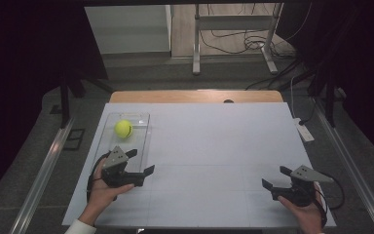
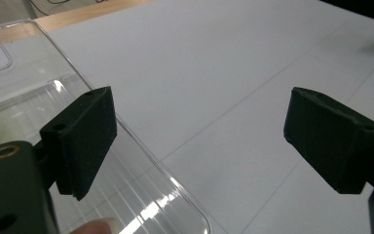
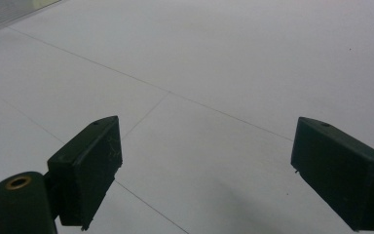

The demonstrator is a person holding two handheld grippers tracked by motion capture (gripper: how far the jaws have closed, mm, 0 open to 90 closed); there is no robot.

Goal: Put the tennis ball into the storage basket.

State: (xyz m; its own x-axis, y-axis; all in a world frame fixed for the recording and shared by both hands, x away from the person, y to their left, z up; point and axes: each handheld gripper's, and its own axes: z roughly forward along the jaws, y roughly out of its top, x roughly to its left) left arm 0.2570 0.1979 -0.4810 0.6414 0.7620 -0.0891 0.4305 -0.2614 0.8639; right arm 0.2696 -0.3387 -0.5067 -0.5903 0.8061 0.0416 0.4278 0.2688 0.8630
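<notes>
You held the left gripper [image 1: 141,162] wide open and empty over the clear, glossy plastic tray [image 1: 144,141]; the fuzzy yellow ball [image 1: 123,128] sat inside its far end. Your right gripper [image 1: 276,178] gaped empty above the matte white table [image 1: 214,146].

No text, label, brand, number or sign can be read anywhere in these pictures.

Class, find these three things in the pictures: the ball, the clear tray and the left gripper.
ball [image 1: 123,128], high view, middle of its yellow surface.
clear tray [image 2: 146,165], left gripper view, its near rim.
left gripper [image 1: 141,161], high view, midway between its open fingertips.
</notes>
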